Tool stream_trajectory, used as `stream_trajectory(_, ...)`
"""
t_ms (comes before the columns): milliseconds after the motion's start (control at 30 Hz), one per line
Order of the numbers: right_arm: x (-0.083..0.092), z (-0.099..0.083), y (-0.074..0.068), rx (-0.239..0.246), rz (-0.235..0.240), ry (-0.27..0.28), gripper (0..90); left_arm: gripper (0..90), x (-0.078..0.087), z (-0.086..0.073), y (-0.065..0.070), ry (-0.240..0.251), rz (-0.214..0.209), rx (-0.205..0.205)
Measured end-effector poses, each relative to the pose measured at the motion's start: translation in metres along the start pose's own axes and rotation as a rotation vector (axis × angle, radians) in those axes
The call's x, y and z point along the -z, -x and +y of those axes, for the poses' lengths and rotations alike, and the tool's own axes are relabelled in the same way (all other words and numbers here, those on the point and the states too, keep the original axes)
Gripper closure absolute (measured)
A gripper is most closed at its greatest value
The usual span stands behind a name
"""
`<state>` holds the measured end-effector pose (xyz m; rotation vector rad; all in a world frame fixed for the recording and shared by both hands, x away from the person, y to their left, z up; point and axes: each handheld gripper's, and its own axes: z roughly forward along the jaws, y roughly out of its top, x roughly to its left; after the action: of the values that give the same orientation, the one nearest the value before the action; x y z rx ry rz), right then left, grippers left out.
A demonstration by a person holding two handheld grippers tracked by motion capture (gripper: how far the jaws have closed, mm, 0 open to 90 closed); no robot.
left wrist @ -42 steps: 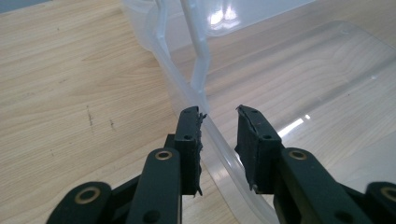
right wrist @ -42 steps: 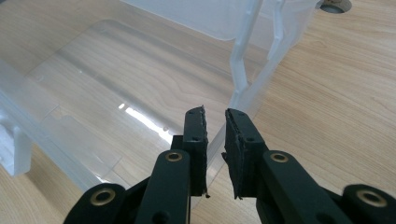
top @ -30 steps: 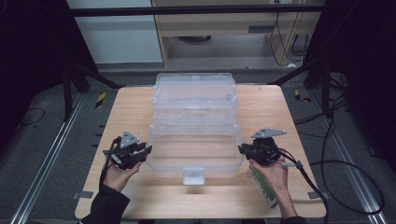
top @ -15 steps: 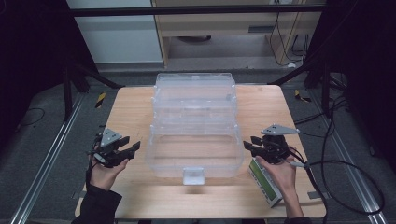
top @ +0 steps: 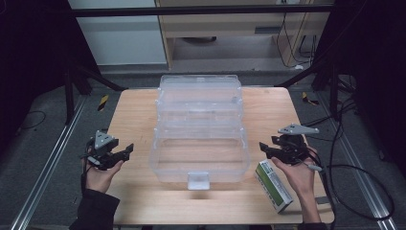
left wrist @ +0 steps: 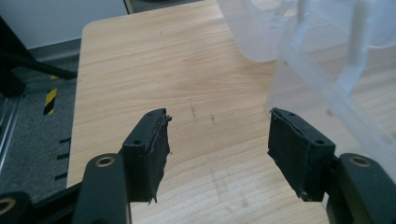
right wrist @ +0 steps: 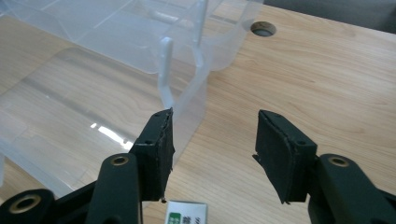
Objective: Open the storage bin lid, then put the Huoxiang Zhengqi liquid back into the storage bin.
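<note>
While both hands sit at the near edge of the wooden worktop, a clear plastic tiered box stands between them, its trays stepped back toward the far side and a small latch tab facing the person; left gripper is held in the left hand near the worktop's left edge, apart from the box's left wall; its fingers stand wide apart with nothing between them, only bare wood, and they have just been opening; in the left gripper view the box's clear wall lies ahead and to the right of the fingers, not touching them; right gripper is held in the right hand, just off the box's near right corner; its fingers also stand apart with nothing between them and have just been opening; in the right gripper view one finger sits just beside the box's corner, contact not certain, the other over bare wood; a green-and-white carton lies flat on the worktop just under and beside the right hand, near the front right corner; a cable trails from the right gripper off to the floor; a round hole shows in the worktop beyond the box in the right gripper view.
</note>
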<state>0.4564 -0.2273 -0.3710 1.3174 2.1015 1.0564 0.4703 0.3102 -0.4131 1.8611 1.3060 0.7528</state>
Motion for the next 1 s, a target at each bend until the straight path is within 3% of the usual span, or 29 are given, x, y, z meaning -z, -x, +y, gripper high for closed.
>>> stream_trajectory(367, 0.021, 0.006, 0.011, 0.0, -0.03, -0.095, 41.0, 35.3, -0.003, -0.005, -0.012, -0.026, 0.028, 0.027)
stream_trajectory(667, 0.038, 0.013, 0.014, 0.003, -0.019, -0.112, 37.9, 34.5, -0.007, -0.01, -0.018, -0.053, 0.05, 0.04)
stream_trajectory(1000, 0.038, 0.008, 0.014, -0.007, 0.011, -0.18, 37.1, 33.7, -0.011, -0.014, -0.021, -0.069, 0.059, 0.038)
